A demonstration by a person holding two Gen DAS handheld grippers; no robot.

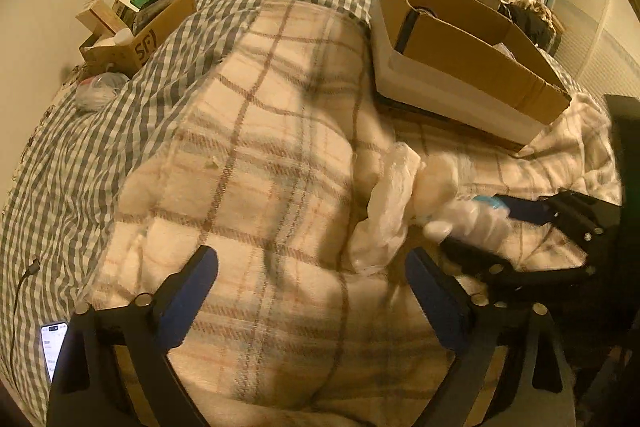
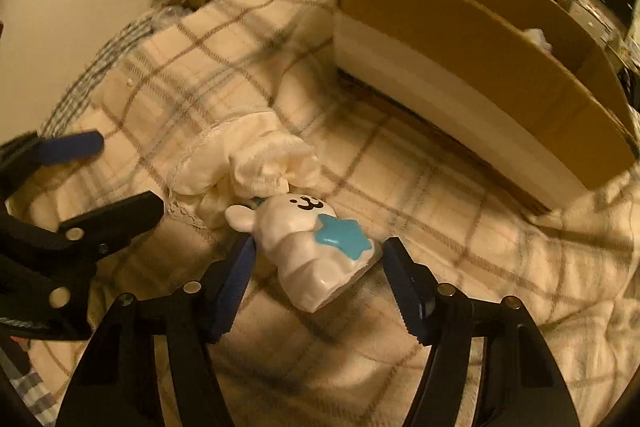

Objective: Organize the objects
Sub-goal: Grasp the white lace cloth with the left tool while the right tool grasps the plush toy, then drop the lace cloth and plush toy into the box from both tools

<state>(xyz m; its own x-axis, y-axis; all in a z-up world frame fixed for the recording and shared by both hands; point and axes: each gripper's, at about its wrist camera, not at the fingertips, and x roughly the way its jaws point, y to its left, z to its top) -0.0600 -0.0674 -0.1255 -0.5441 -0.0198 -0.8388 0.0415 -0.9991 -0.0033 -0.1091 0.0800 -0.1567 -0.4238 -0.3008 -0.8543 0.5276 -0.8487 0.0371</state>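
Observation:
A white bunny-shaped toy with a black face and a blue star lies on the plaid blanket. My right gripper is open, its jaws on either side of the toy, apart from it. A crumpled white cloth lies just beyond the toy. My left gripper is open and empty above the blanket, left of the cloth. In the left wrist view the toy shows blurred between the right gripper's fingers. The left gripper also shows in the right wrist view.
A large open cardboard box with a white lower part sits on the bed beyond the toy; it also shows in the left wrist view. A smaller box full of packages stands by the wall. A phone and a cable lie at left.

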